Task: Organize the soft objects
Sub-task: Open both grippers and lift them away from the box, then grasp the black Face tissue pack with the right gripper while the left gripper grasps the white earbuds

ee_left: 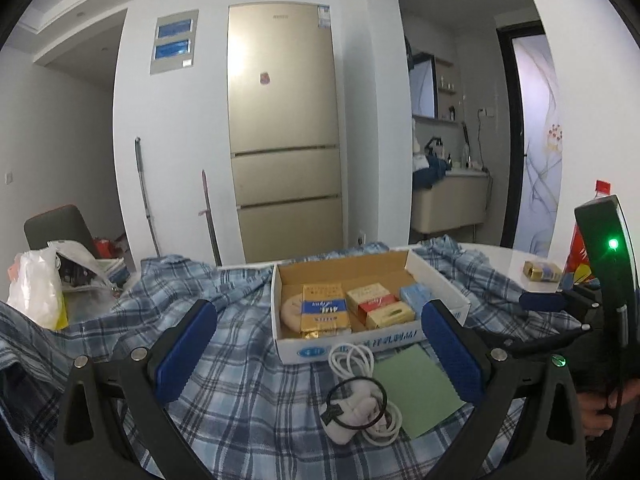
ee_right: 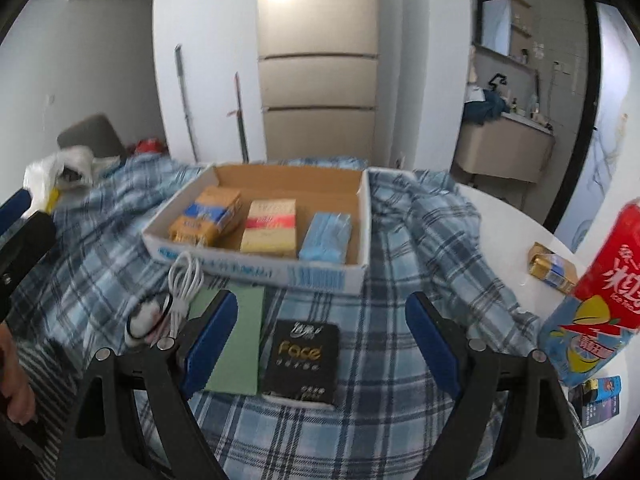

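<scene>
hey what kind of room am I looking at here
Most likely a small apartment's dining or kitchen corner. A tall gold fridge stands against the wall, a bathroom vanity shows through the archway, and a white table draped with a plaid cloth holds a cardboard box of tissue packs.

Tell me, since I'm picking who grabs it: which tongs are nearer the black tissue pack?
Right. The right tongs straddle the black tissue pack; the left tongs sit over the white cable, farther left.
</scene>
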A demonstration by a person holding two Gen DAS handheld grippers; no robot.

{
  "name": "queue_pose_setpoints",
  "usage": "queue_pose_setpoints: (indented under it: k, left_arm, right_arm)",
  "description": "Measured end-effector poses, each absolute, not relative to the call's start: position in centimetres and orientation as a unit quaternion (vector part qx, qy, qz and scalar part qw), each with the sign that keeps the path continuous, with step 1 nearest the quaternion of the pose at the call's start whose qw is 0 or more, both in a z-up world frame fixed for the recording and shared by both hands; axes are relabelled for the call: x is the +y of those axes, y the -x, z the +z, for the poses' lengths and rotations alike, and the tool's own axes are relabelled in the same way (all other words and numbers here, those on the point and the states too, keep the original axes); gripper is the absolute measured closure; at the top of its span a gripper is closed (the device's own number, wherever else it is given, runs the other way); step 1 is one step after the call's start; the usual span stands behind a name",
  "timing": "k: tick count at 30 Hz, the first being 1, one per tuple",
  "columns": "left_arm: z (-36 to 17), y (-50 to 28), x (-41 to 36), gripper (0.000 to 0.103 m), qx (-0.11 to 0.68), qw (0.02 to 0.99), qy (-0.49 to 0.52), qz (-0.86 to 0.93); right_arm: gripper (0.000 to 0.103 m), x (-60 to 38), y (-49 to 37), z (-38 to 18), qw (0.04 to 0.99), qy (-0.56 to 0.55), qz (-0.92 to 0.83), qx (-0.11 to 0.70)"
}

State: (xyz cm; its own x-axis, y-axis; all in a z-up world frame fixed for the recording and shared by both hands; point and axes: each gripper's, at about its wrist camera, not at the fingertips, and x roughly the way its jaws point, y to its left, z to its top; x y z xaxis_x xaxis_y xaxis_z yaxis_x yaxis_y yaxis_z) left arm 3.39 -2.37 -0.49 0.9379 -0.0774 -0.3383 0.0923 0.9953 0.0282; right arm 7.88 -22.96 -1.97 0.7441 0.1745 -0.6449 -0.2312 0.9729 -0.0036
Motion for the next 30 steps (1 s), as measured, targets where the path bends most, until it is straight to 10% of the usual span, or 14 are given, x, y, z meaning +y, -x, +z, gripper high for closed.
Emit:
queue_pose_setpoints:
  k: [30]
  left_arm:
    - [-1.9, -6.1, 0.4, 0.0, 0.248, 0.967, 0.051, -0.029]
  right_arm:
    - [0.057, -22.9, -11.0, -7.3, 0.864, 0.035, 0.115, 0.489]
